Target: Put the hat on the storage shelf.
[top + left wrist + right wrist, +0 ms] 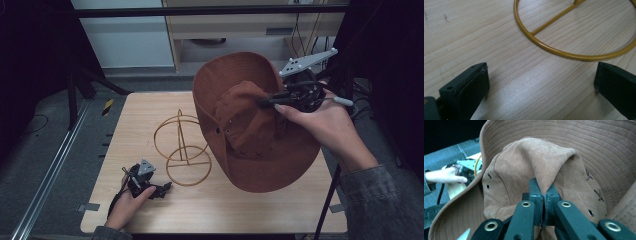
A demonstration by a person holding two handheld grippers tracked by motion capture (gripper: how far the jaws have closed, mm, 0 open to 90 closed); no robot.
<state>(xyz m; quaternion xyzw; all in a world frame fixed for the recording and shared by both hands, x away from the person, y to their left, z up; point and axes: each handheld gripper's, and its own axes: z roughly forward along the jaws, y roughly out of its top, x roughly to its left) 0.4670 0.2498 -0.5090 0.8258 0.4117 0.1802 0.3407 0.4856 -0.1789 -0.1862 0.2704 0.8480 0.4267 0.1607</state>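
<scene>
Nearest the person's side of the table (280, 210), the left gripper (165, 188) rested on the wood with its jaws standing well apart and nothing between them; in the left gripper view the bare grain lay between the two black pads, and the base ring of the yellow wire stand (574, 53) curved just beyond them, near but not touching. Farther in, that wire stand (182, 150) stood upright toward the middle of the table, its hoop and its upper loops bare (nothing hung on it, nothing sat inside it). Beyond and to the right, the right gripper (262, 101) held the brown hat (260, 150) up off the table, tilted so that the top of its crown faced the camera and the brim (210, 80) fanned out behind it. The right gripper view showed the jaws shut tight on a pinched fold of the crown (541, 170), the fabric peaking up out of the closed pads. Judging by how things lay, the work was at its middle: the hat had been gripped and lifted, which seemed the first part done. What seemed left was to carry it over the stand, lower the crown onto the loops, and let go. The hat sat to the right of the stand, partly overlapping it from above, not yet centred over it.
</scene>
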